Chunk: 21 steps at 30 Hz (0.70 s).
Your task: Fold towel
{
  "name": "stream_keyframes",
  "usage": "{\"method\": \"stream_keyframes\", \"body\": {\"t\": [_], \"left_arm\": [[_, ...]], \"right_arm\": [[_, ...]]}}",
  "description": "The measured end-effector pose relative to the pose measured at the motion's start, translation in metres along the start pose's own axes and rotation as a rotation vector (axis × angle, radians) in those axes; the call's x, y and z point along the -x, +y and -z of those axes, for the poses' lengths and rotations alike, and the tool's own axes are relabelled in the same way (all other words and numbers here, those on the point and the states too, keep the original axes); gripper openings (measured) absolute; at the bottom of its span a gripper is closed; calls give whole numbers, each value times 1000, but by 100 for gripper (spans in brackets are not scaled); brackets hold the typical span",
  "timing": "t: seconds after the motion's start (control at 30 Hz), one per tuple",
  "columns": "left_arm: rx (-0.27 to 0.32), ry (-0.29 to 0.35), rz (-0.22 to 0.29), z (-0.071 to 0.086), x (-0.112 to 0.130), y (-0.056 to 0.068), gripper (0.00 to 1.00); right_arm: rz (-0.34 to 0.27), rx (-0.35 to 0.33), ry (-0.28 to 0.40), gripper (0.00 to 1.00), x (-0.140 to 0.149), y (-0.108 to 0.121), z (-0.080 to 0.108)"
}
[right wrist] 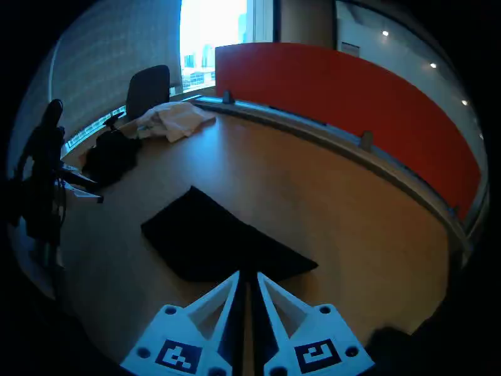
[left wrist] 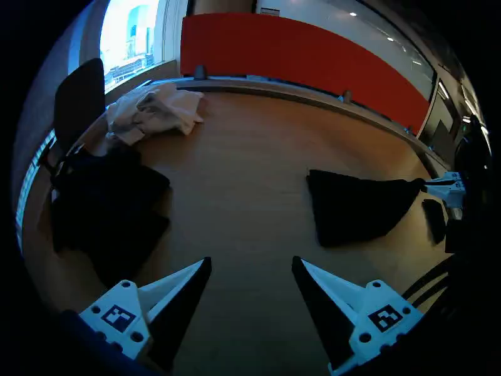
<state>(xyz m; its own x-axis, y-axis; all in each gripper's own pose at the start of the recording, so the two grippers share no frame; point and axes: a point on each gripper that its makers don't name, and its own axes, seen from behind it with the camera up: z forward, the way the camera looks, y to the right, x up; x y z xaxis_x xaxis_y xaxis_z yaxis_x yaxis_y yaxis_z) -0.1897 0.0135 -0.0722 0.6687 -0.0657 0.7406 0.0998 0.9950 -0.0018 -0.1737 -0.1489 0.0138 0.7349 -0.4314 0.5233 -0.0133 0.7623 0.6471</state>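
The black towel [left wrist: 357,207] lay flat on the worktop [left wrist: 250,156], right of centre in the left gripper view and at lower centre in the right gripper view. The right hand-held gripper [right wrist: 250,276] had its fingers pressed together on the towel's near corner. The left hand-held gripper [left wrist: 250,260] stood with fingers apart, holding nothing, well away from the cloth. To fold well, the left one likely needed to pinch the neighbouring corner first. Both corners could then lift level and travel together to the far edge, keeping the edges aligned and the crease straight.
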Motion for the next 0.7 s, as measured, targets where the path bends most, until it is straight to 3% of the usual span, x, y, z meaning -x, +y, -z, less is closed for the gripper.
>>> {"method": "stream_keyframes", "body": {"t": [0.7], "left_arm": [[2,14,13,7,-2,-6,96]], "right_arm": [[63,-38,36,4,-43,-23,-16]]}}
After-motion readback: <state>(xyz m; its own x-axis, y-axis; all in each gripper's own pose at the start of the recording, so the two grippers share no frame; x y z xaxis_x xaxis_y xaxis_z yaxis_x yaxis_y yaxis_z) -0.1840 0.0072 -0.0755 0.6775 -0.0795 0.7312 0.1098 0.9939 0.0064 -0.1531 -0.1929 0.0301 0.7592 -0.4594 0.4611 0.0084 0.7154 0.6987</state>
